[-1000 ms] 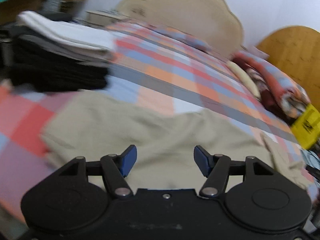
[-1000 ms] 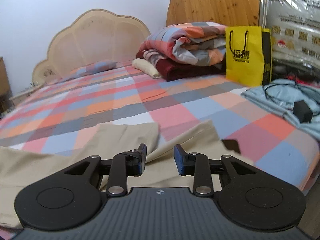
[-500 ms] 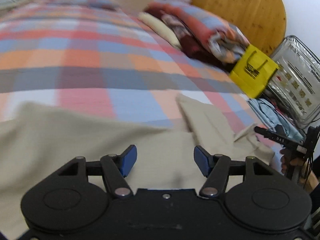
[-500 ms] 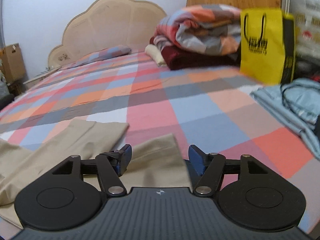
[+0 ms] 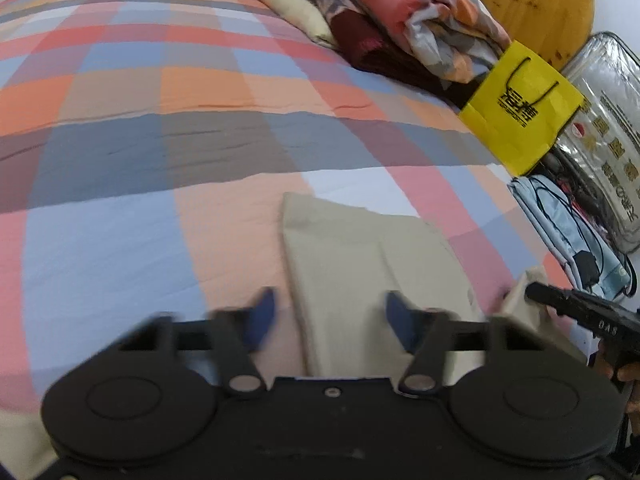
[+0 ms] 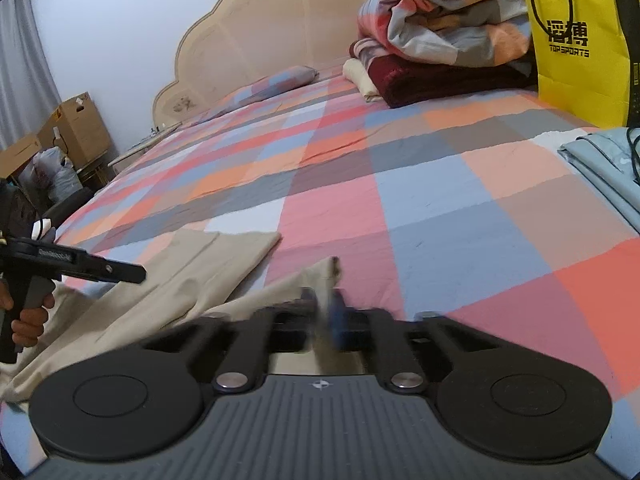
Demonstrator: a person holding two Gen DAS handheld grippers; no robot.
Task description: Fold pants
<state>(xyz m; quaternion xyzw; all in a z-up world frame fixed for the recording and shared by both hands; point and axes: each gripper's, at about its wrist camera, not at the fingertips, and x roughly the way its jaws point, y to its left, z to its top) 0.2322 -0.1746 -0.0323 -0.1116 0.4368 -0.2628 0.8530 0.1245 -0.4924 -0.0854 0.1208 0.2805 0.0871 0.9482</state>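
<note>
Pants [image 5: 360, 264], beige, lie spread on the checked bed cover [image 5: 168, 152] near its front edge, still unfolded, so nearly all of the folding is judged to remain. Read left to right in the right wrist view: at 9 o'clock a hand [image 6: 28, 316] carries the left gripper [image 6: 120, 274], aimed toward 3 o'clock above the cloth; at centre one pant leg [image 6: 216, 264] lies flat with its hem toward 1 o'clock; beside it the second leg's cuff [image 6: 320, 276] is lifted into the right gripper [image 6: 324, 312], whose jaws have just been closing and now pinch that cuff. In the left wrist view the left gripper [image 5: 328, 316] has jaws that have just been narrowing yet stand apart, blurred, over the flat leg with no pad pressing it: unclenched. The garment's long axis runs from 7 o'clock to 1 o'clock in the right view, cuffs pointing toward the yellow bag [image 6: 576, 36]; the waist lies out of frame. Taking the second cuff is judged the step in hand.
</note>
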